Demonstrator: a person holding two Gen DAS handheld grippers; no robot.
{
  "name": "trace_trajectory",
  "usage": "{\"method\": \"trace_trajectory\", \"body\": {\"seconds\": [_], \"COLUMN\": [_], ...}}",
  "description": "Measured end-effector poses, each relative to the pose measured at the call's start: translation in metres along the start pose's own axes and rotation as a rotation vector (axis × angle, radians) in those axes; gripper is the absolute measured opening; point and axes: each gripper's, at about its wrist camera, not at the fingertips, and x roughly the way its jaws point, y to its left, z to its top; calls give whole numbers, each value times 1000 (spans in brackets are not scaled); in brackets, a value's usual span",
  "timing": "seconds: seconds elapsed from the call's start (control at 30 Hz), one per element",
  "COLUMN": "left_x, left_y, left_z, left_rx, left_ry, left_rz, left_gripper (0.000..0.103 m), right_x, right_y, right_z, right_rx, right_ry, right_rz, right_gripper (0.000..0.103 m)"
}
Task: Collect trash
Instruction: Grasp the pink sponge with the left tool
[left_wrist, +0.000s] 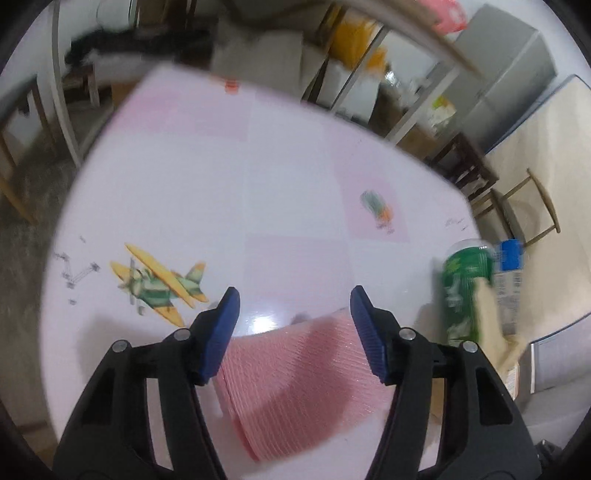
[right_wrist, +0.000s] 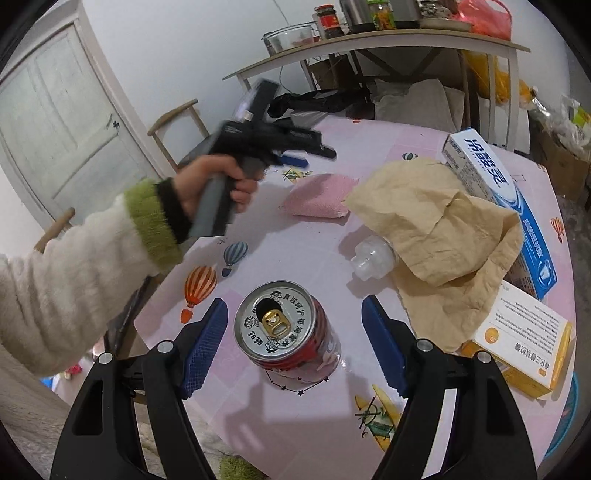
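Observation:
A red drink can (right_wrist: 286, 332) stands upright on the pink patterned table (right_wrist: 369, 147), its pull tab opened. My right gripper (right_wrist: 294, 302) is open around it, with a gap between each blue pad and the can wall. A folded pink cloth (left_wrist: 306, 387) lies on the table under and between the fingers of my left gripper (left_wrist: 294, 295), which is open. In the right wrist view a hand holds the left gripper (right_wrist: 295, 159) just above and behind the pink cloth (right_wrist: 317, 201). Crumpled brown paper (right_wrist: 436, 225) covers a clear plastic bottle (right_wrist: 373, 258).
A green can (left_wrist: 461, 295) and a bottle with a blue label (left_wrist: 511, 266) stand at the right in the left wrist view. A blue-and-white box (right_wrist: 491, 184) and a yellow-and-white box (right_wrist: 517, 339) lie at the table's right side. Chairs and a cluttered shelf surround the table.

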Motion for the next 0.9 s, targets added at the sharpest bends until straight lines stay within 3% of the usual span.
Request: {"method": "trace_trajectory", "body": {"seconds": [0.23, 0.4, 0.5, 0.63, 0.7, 0.9], "left_x": [-18, -40, -59, -74, -74, -39], "left_y": [14, 16, 13, 1, -8, -38], "left_z": [-42, -84, -102, -109, -110, -99], "left_rx": [6, 58, 77, 107, 152, 313], "left_ry": [85, 140, 105, 28, 6, 57], "left_rz": [-97, -116, -125, -74, -42, 32], "left_gripper": [56, 58, 69, 83, 83, 89], "right_x": [4, 9, 8, 10, 9, 5], "right_y": [-11, -13, -11, -14, -14, -9], "right_z": [0, 1, 1, 1, 0, -5], "right_rx": [29, 25, 16, 32, 40, 40], "right_ry": [3, 17, 15, 19, 19, 22], "right_rz": [30, 40, 38, 37, 35, 20], "right_gripper": [73, 73, 73, 73, 73, 73]}}
